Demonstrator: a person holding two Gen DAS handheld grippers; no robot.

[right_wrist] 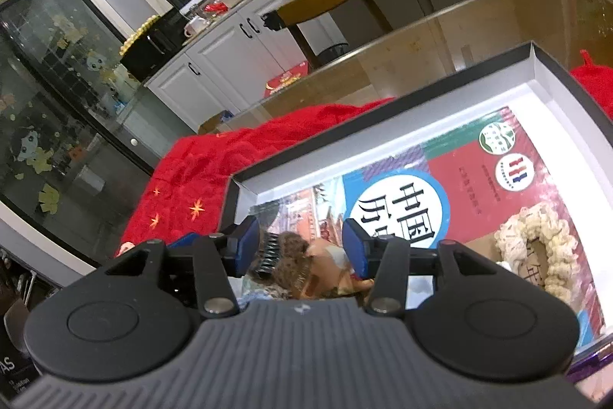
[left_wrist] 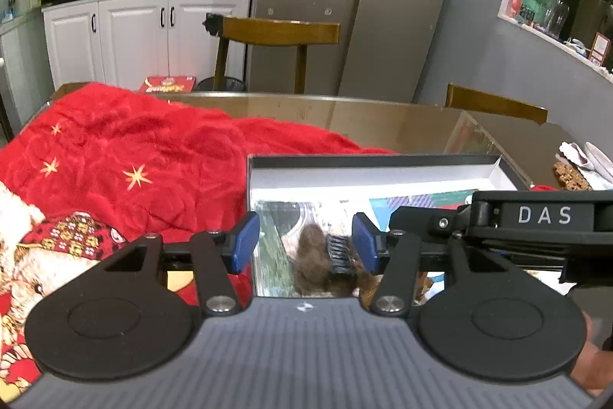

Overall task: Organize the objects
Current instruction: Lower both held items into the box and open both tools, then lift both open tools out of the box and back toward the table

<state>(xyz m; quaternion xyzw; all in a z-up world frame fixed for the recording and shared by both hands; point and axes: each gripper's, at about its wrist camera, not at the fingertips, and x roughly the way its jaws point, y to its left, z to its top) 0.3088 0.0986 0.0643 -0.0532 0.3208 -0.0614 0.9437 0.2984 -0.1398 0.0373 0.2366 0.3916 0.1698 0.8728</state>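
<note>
- Left wrist view: left tongs (left_wrist: 304, 243) gape open over the box (left_wrist: 383, 161); brown hair clip (left_wrist: 333, 255) lies loose between the pads, its lower end cut off by the tool body. Red blanket (left_wrist: 153, 156) left of the box.
- Right wrist view: right tongs (right_wrist: 302, 246) open too, gripping nothing. The clip sits in the box's near corner, blurry, over a book (right_wrist: 459, 186).

Box (right_wrist: 383, 156) on bench (left_wrist: 383, 125); blanket (left_wrist: 134, 156) left of it, touching. In box: book (right_wrist: 479, 186) flat on floor; doll (right_wrist: 306, 267) with comb (left_wrist: 339, 252) at near-left; frilly ring (right_wrist: 544, 236) at right, on book.
</note>
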